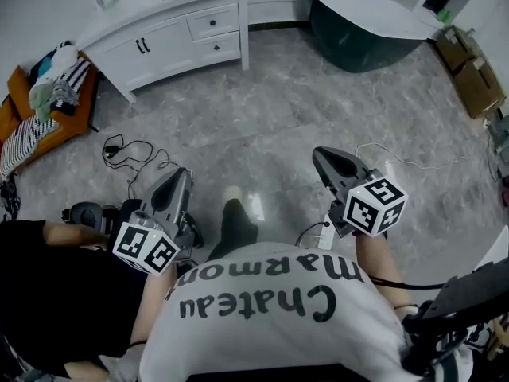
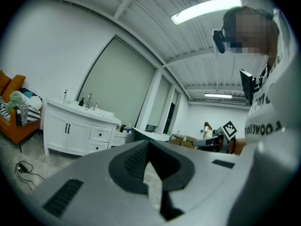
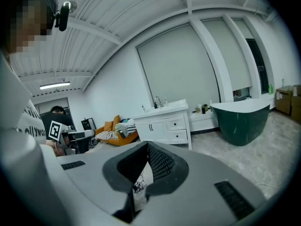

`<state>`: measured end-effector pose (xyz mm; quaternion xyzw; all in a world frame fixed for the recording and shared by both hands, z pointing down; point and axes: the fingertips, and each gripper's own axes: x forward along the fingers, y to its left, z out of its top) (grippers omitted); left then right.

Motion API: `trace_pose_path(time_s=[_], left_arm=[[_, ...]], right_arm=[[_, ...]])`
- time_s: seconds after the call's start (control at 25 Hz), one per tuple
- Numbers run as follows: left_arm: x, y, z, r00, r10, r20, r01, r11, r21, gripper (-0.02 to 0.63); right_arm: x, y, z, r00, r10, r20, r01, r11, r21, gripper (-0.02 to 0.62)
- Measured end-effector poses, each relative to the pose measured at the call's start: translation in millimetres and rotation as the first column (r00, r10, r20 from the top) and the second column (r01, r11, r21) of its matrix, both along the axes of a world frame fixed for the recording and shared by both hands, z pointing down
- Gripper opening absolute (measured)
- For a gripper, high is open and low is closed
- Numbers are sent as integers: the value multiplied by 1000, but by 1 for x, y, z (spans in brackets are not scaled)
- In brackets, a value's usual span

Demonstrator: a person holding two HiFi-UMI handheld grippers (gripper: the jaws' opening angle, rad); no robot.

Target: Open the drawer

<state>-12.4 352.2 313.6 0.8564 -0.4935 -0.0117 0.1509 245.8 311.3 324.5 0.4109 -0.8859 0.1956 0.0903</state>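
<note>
- We are judging the approach as the step in hand: the drawers (image 1: 227, 46) are sitting closed in the white vanity cabinet (image 1: 159, 42), well apart from both tools.
- We are finding the left tool (image 1: 181, 173) and the right tool (image 1: 322, 156) each with jaws pressed together, gripping nothing.
- We are expecting the next move to call for nearing the cabinet, parting one tool's jaws and taking a drawer knob (image 1: 213, 23).
- We are noting a grey marbled floor (image 1: 262, 118), a loose cable (image 1: 127, 153), a dark green bathtub (image 1: 366, 42) and an orange sofa (image 1: 20, 82) heaped with clothes (image 1: 52, 86).
</note>
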Motion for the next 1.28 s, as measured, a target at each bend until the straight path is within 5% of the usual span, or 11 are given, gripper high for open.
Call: trace_pose_path(time_s=[0.6,0.8,1.28], left_arm=[[-67,-165,-20,999,33,23,-33,999,17,8],[-89,-253,-42,990,-46,-130,54,997,56,8],[-99,-326,-12,998,4,-63,-1,999,53,8]], right_arm=[[-69,-151,-10,1000,14,0,-14,1000,-20,11],[-99,-196,-27,1000,-1,-1,1,1000,-4,11],[-124,-264,-24,1000,10,-10,-10,999,-37,11]])
